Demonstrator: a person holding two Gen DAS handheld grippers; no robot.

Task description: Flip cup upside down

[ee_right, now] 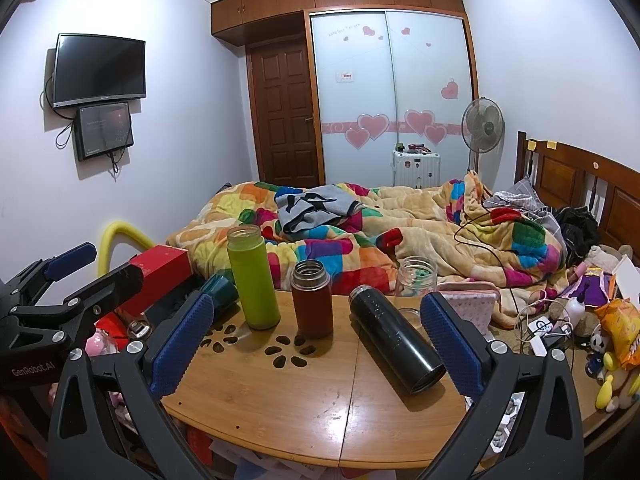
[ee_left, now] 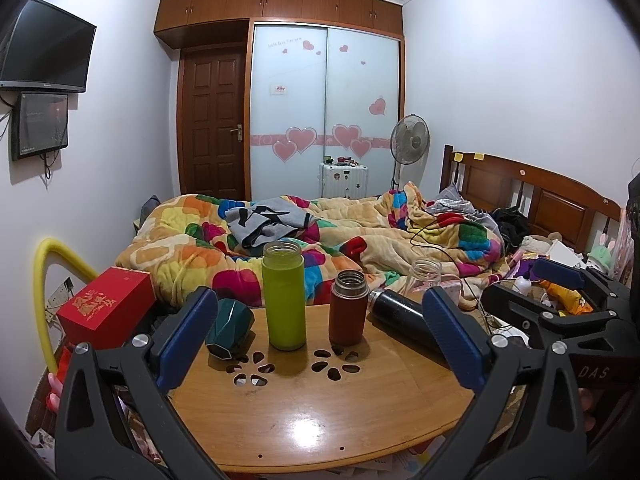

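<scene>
On the wooden table (ee_left: 320,412) stand a lime green bottle (ee_left: 284,294) and a brown-red flask (ee_left: 348,308), both upright and open at the top. A dark green faceted cup (ee_left: 228,330) lies on its side at the left. A black flask (ee_left: 404,320) lies on its side at the right; it also shows in the right wrist view (ee_right: 394,336). My left gripper (ee_left: 320,340) is open and empty above the table. My right gripper (ee_right: 316,344) is open and empty, with the black flask next to its right finger. The green bottle (ee_right: 253,278), brown-red flask (ee_right: 312,304) and green cup (ee_right: 220,290) show there too.
A clear glass jar (ee_right: 416,278) stands at the table's far edge by a pink pouch (ee_right: 472,300). A red box (ee_left: 106,308) lies left of the table. A bed with a colourful quilt (ee_left: 320,236) is behind. Toys and cables (ee_right: 580,320) clutter the right.
</scene>
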